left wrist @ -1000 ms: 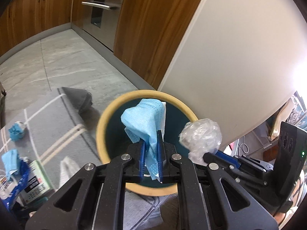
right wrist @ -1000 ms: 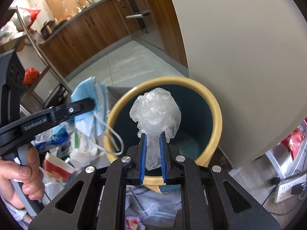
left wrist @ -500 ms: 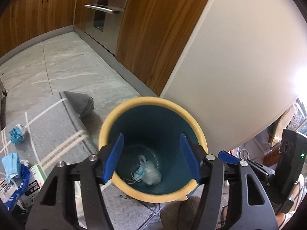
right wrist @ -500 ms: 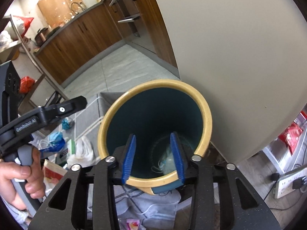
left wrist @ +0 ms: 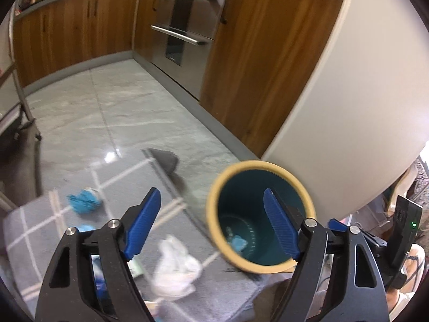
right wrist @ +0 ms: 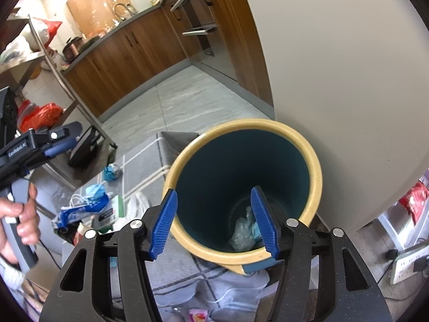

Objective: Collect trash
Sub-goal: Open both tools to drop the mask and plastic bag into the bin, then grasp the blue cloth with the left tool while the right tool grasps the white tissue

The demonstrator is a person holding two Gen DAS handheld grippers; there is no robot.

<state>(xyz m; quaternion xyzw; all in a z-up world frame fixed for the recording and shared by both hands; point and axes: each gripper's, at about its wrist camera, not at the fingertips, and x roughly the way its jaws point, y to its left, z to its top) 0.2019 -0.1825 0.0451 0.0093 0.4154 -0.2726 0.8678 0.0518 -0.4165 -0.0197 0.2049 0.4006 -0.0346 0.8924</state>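
Right gripper [right wrist: 214, 222]: ribbed blue fingers [right wrist: 163, 222] spread, just been opening, nothing between the pads; they frame the mouth of the bin [right wrist: 316, 177] from above. Left gripper [left wrist: 211, 222]: same ribbed blue pads on black angular arms, spread wider, also just been opening, empty; its right finger overlaps the bin's mouth, its left finger hangs over the rug [left wrist: 43, 230]. Bin is a tapered round tub, smooth dark-teal inside, thick matte cream-yellow rim, standing against a pale flat wall panel [right wrist: 335, 53]. At its bottom lie a crinkled clear plastic wad [right wrist: 241, 233] and a soft blue face mask [right wrist: 256, 230], touching. Rug is grey woven cloth with white grid stripes, one corner folded over. On it, left of the bin: a crumpled white plastic bag [left wrist: 175, 268], a bunched blue mask [left wrist: 84, 201], more blue and white litter [right wrist: 88, 206], blurred. Beyond lie grey marbled floor tiles [left wrist: 120, 107], glossy, and wood-grain cabinets [left wrist: 75, 26] with steel oven handles. A hand [right wrist: 21, 222] grips the left tool's grey handle.
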